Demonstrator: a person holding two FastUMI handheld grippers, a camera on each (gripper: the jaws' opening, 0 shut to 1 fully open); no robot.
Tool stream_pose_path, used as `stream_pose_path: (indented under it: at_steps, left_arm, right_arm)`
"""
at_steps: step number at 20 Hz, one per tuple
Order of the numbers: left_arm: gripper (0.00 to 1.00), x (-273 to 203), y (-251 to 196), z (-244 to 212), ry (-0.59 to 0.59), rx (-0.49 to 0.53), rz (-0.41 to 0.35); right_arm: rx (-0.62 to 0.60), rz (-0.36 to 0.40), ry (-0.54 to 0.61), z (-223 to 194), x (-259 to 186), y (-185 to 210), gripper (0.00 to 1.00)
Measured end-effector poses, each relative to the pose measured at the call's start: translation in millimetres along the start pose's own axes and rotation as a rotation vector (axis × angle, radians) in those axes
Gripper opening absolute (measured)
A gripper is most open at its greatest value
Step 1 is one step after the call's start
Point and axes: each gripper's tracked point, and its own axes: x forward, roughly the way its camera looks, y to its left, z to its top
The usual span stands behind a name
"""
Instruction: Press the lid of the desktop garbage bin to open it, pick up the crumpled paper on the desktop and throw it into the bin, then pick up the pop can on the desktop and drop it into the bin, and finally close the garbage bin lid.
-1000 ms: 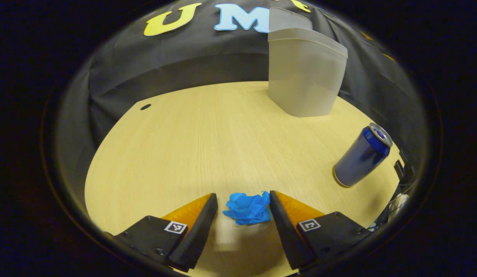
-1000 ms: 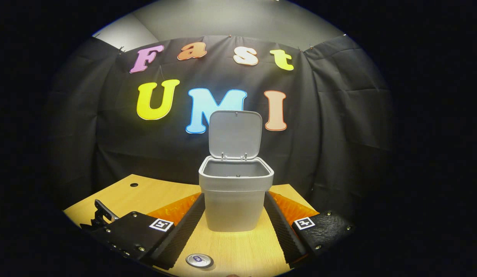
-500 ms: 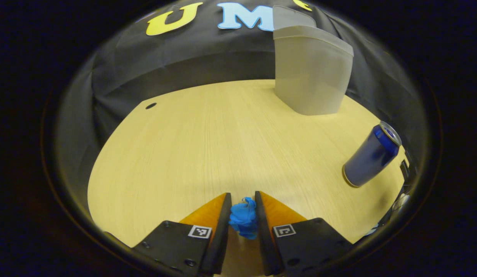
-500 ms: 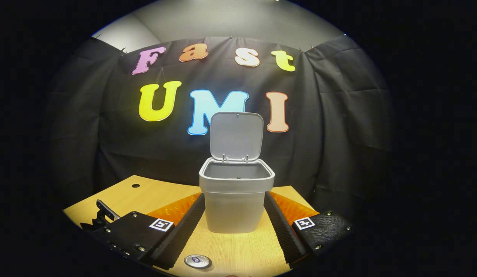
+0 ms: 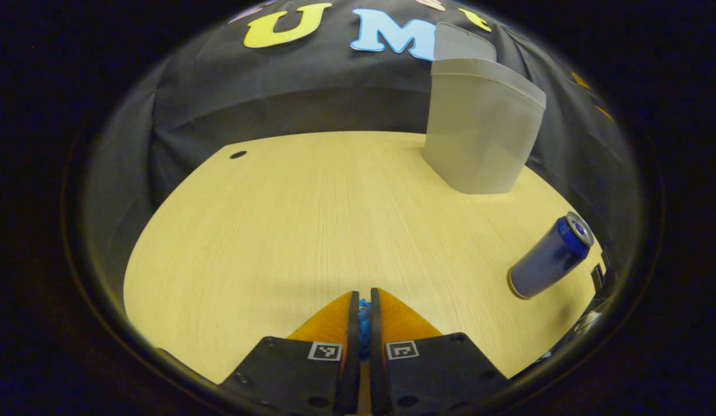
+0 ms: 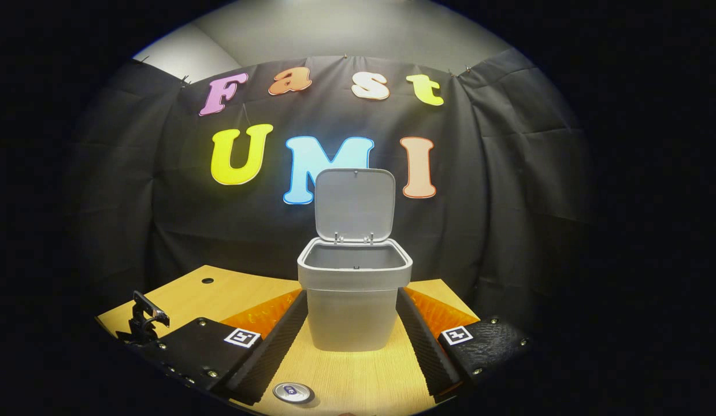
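Pinching the crumpled paper [image 5: 364, 323] between both fingers, the left gripper [image 5: 361, 309] sits low over the wooden surface [image 5: 311, 219]. The pop can [image 5: 547, 257] stands to its right, the garbage bin [image 6: 355, 292] beyond, lid [image 6: 355, 203] raised. The right gripper [image 6: 351, 335] is spread, facing the bin.

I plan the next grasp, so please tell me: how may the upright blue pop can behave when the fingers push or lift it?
The pop can stands upright on the table, tall and narrow, so a high push would probably tip it. Its round wall suggests it would then roll. Its smooth metal looks slippery; weight cannot be judged.
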Motion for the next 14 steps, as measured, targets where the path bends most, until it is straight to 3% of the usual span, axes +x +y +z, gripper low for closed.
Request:
stream_pose_path:
  at_steps: [1, 2, 5, 6, 14]
  left_arm:
    - [0.14, -3, 1, 8, -0.012, -0.007, 0.002]
    - [0.21, -7, -1, 17, -0.024, -0.016, -0.001]
    - [0.21, -16, -10, 46, -0.07, -0.039, -0.017]
    - [0.14, -18, -19, 58, -0.089, -0.045, -0.028]
    - [0.13, -37, -47, 141, -0.224, -0.01, -0.062]
  right_arm:
    - [0.002, 0.003, -0.002, 1, 1, 0, 0.98]
    - [0.003, 0.007, -0.005, 1, 2, -1, 0.98]
    - [0.009, 0.01, -0.013, 1, 4, -5, 0.98]
    - [0.011, 0.009, -0.013, -1, 6, -6, 0.98]
    - [0.01, -0.021, -0.017, -9, 12, -19, 0.98]
